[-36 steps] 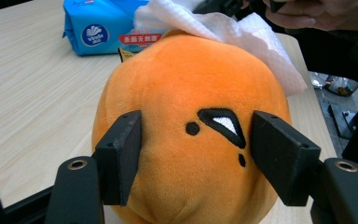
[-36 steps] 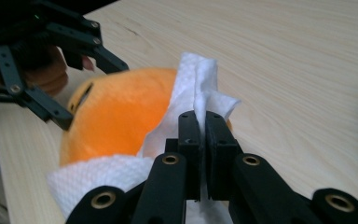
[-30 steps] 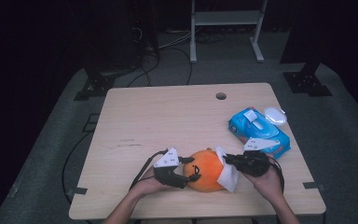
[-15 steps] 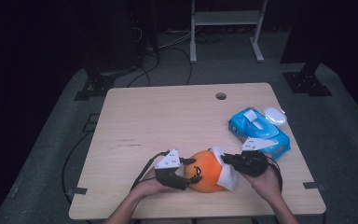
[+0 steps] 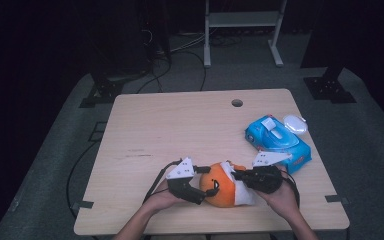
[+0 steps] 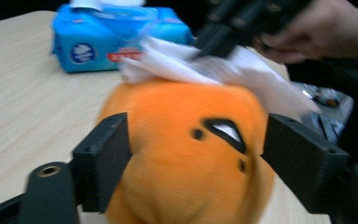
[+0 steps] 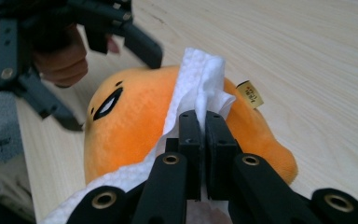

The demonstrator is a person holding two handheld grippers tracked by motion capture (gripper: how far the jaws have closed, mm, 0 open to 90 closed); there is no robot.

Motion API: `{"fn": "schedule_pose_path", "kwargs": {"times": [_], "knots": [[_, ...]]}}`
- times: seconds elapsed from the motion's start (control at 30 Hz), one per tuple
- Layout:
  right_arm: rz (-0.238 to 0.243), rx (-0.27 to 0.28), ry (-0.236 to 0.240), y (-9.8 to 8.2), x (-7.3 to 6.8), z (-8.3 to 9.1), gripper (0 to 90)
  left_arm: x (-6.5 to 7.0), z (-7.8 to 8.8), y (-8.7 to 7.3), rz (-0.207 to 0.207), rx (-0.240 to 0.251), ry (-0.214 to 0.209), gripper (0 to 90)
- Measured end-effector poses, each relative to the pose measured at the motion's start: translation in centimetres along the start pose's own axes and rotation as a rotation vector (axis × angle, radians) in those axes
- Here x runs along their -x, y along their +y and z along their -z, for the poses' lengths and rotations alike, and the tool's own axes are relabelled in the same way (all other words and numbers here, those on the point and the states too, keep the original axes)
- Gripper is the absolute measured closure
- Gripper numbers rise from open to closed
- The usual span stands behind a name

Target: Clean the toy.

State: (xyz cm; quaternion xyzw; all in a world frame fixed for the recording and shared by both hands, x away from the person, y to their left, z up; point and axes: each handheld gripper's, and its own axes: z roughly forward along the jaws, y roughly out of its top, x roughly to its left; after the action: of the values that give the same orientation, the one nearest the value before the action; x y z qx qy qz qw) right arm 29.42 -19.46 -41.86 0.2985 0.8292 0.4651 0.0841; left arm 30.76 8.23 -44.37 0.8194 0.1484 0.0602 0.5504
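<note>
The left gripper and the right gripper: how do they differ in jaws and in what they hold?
The left gripper has its jaws apart around the orange plush toy and has just been opening them; the right gripper has its jaws shut on the white wipe. The left gripper approaches the toy's face, the right gripper its top. Both are black and hand-held.

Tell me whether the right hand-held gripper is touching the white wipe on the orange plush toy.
Touching. In the right gripper view the right hand-held gripper has its jaws shut on a fold of the white wipe, which drapes over the round orange plush toy.
</note>
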Motion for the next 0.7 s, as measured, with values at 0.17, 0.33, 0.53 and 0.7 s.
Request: {"fn": "schedule_pose_path", "kwargs": {"times": [0.17,0.33,0.53,0.7], "knots": [[-0.007,0.013,0.005,0.3,0.2,0.4,86.4,0.4,-0.5,-0.2,0.006,-0.031,0.004,25.5],[0.033,0.06,0.014,1.4,-1.3,0.5,86.4,1.7,-0.6,0.1,-0.076,-0.051,0.017,28.0],[0.022,0.031,-0.012,0.9,-0.3,0.2,86.3,2.0,-0.7,-0.2,-0.094,-0.054,0.029,29.0],[-0.041,0.03,-0.062,0.0,1.4,1.3,86.3,2.1,-0.9,-0.1,-0.098,-0.058,0.027,29.6]]}}
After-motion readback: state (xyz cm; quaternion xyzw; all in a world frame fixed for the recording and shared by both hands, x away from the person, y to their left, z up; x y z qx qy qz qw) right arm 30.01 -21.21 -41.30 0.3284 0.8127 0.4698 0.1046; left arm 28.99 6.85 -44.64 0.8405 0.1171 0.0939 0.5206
